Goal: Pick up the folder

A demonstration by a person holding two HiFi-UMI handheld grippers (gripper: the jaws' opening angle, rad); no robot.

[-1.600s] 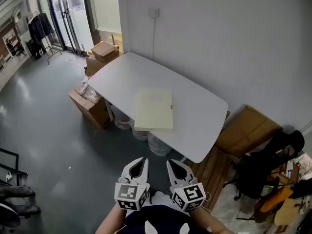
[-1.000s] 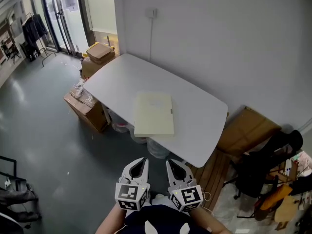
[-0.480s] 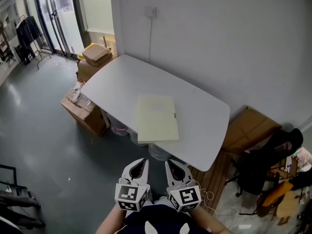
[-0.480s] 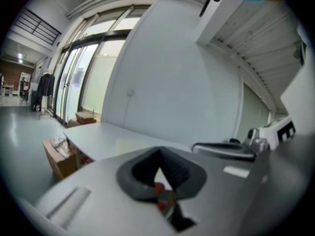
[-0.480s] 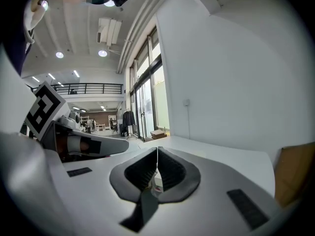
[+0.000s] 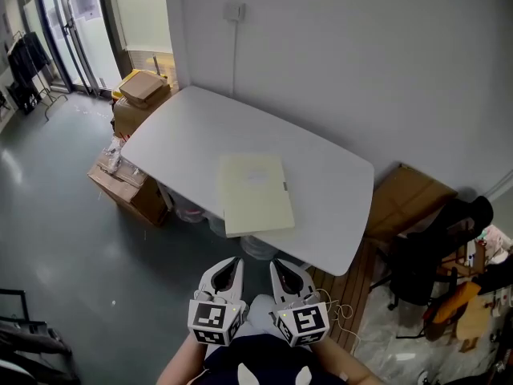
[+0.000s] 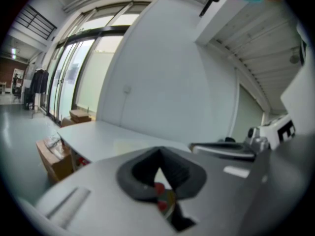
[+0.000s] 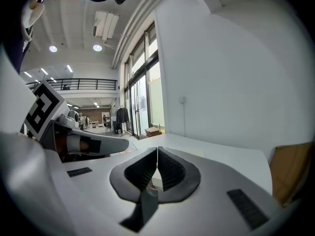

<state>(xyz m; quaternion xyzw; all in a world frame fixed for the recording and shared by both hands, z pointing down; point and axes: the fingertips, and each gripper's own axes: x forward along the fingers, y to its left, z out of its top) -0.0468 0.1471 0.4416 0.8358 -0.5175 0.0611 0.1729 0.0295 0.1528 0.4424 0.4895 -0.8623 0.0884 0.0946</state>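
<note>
A pale yellow folder [image 6: 255, 193] lies flat on the white table [image 6: 200, 127], its near end slightly over the table's front edge. Both grippers hang side by side below that edge, close to the person's body and well short of the folder. My left gripper [image 6: 230, 265] is shut with nothing in it, and so is my right gripper [image 6: 280, 267]. In the left gripper view the jaws meet at a point [image 7: 158, 153] and the folder [image 7: 129, 144] shows faintly on the table beyond. The right gripper view shows its jaws closed [image 8: 157, 150] before the table top [image 8: 216, 149].
Cardboard boxes [image 6: 128, 184] sit on the floor left of the table, with more [image 6: 143, 87] at its far left end. A flat cardboard sheet [image 6: 405, 203] leans at the right, beside a dark chair [image 6: 433, 255] and clutter. A wall [image 6: 337, 54] runs behind the table.
The head view has shifted, so the table and folder sit a little lower and closer in the picture. Both grippers stay shut and side by side at the bottom.
</note>
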